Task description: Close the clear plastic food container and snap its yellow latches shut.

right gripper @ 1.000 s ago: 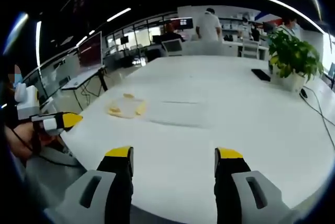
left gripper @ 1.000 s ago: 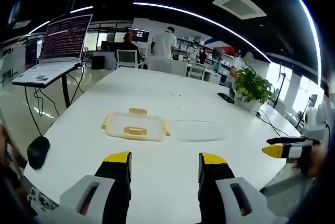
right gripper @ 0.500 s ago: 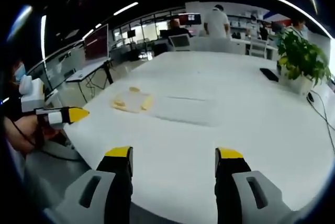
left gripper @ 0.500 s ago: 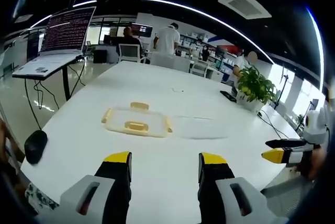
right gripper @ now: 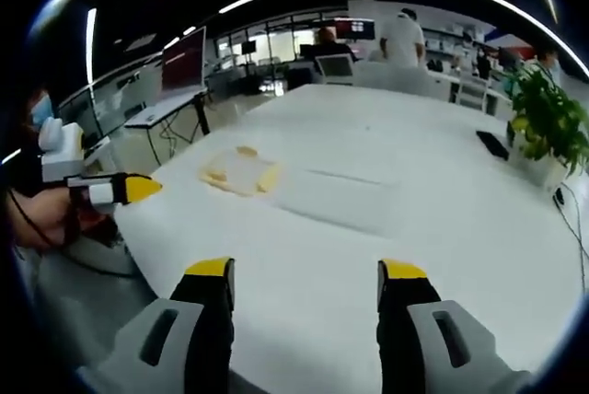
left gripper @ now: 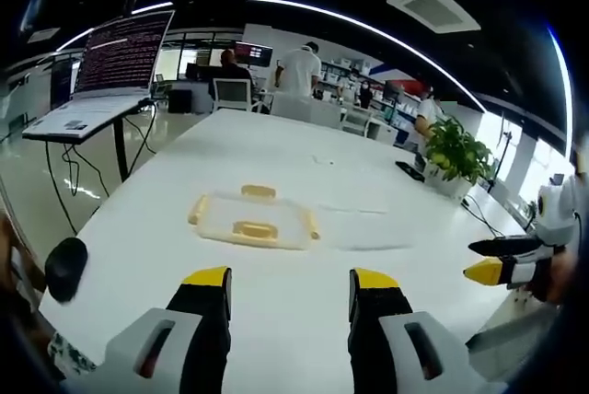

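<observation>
- Left hand-held gripper (left gripper: pixel 287 285): its two yellow-tipped jaws rise from the bottom of the left gripper view, spread apart with nothing between them, above the near edge of the white tabletop (left gripper: pixel 276 320).
- Right hand-held gripper (right gripper: pixel 307 283): in the right gripper view its jaws also stand apart and empty, over the same tabletop's near edge. It also enters the left gripper view from the right, held in a person's hand.
- Clear plastic food container (left gripper: pixel 253 221): it lies flat on the tabletop, straight ahead of the left hand-held gripper and slightly left of its centre line. Its long axis runs across that view, left to right.
- Yellow latches (left gripper: pixel 255 229): one sits on the container's near long side, one on the far side, one at each short end. Whether they are snapped down is too small to tell.
- A faint clear sheet-like shape (left gripper: pixel 363 228) lies just to the right of the container; it may be the lid or the other half, but I cannot tell.
- In the right gripper view the container (right gripper: pixel 241 171) is farther off, ahead and to the left. By my judgement the left hand-held gripper is the nearer one, and the coming move is a forward reach.
- Far behind: a potted plant (left gripper: pixel 457 156), a laptop on a stand (left gripper: pixel 101 81), and people standing at desks.
</observation>
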